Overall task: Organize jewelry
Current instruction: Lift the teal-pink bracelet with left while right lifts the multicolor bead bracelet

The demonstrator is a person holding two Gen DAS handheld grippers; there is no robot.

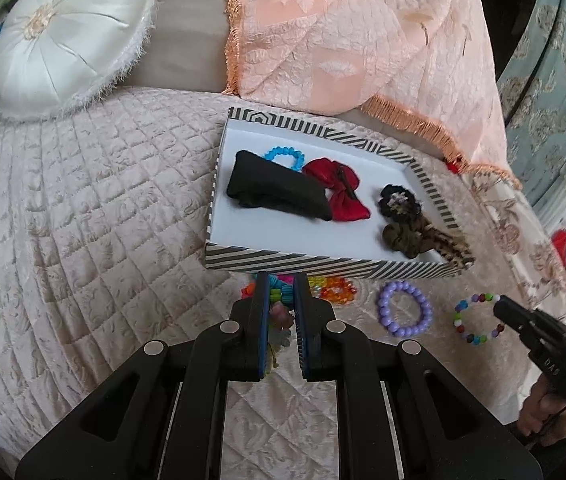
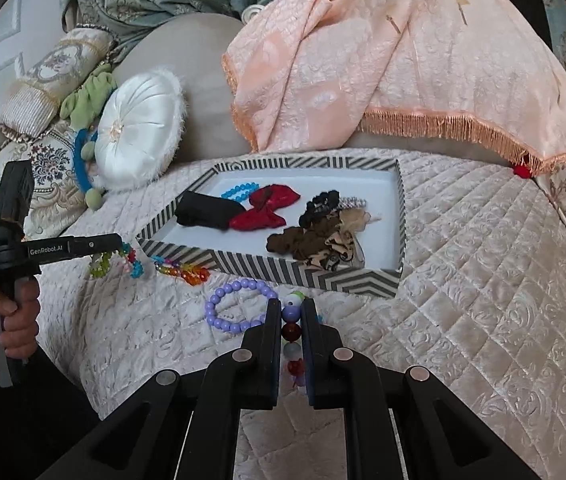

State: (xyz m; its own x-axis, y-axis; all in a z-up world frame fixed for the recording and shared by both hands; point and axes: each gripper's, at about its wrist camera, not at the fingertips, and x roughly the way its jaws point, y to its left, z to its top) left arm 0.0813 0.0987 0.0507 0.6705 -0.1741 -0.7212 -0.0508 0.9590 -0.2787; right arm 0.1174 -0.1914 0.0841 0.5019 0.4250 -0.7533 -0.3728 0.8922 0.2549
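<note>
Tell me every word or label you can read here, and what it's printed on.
"GenRobot.AI": white print on the side of the left gripper.
"DA...": partial white letters on the right gripper body; the rest is cut off.
Small print on the left gripper's handle block: too small to read.

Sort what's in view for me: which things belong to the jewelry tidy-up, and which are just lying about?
Job:
striped box
purple bracelet
multicolor bracelet, in right gripper
bead strands, in left gripper
orange bracelet

Lying about:
white round cushion
peach throw
patterned bolster
</note>
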